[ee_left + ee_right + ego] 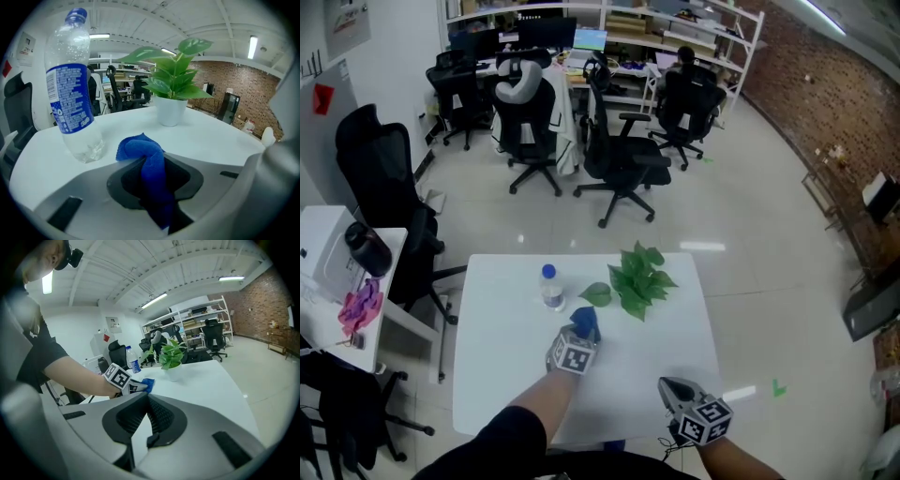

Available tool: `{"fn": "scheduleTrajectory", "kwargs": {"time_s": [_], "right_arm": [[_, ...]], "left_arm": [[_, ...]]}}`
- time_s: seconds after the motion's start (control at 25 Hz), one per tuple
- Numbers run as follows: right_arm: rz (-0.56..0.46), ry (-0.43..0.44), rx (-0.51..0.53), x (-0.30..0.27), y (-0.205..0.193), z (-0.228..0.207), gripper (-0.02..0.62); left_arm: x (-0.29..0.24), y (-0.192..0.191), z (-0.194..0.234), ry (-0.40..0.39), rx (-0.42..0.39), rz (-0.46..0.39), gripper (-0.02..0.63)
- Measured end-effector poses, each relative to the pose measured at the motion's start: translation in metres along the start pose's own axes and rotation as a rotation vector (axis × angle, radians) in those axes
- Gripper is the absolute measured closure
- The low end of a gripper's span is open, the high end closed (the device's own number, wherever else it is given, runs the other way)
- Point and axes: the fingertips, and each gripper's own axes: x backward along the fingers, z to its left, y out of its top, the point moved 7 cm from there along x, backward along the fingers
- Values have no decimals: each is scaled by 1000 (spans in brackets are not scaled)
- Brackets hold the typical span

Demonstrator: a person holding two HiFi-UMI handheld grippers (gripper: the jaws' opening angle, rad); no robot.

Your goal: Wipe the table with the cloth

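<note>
1. The right hand-held gripper (147, 398) is closed and empty, over the bench's (215, 136) near edge.
2. The left hand-held gripper (151, 164) pinches the blue cloth (136, 147) at mid-bench.
3. The bottle (70, 79) is just beyond, so a forward wipe could topple it.
4. The plant (173, 75) behind could be knocked too.
</note>
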Motion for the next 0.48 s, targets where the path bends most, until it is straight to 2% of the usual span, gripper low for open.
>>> {"fn": "scheduleTrajectory", "kwargs": {"time_s": [0.32,0.48], "right_arm": [[-10,37,18,-6,1,11,584],[-6,46,11,-11,-3,9,584]], "left_arm": [[52,-7,-16,-26,45,-46,522],[46,-35,-22,-13,17,5,522]]}}
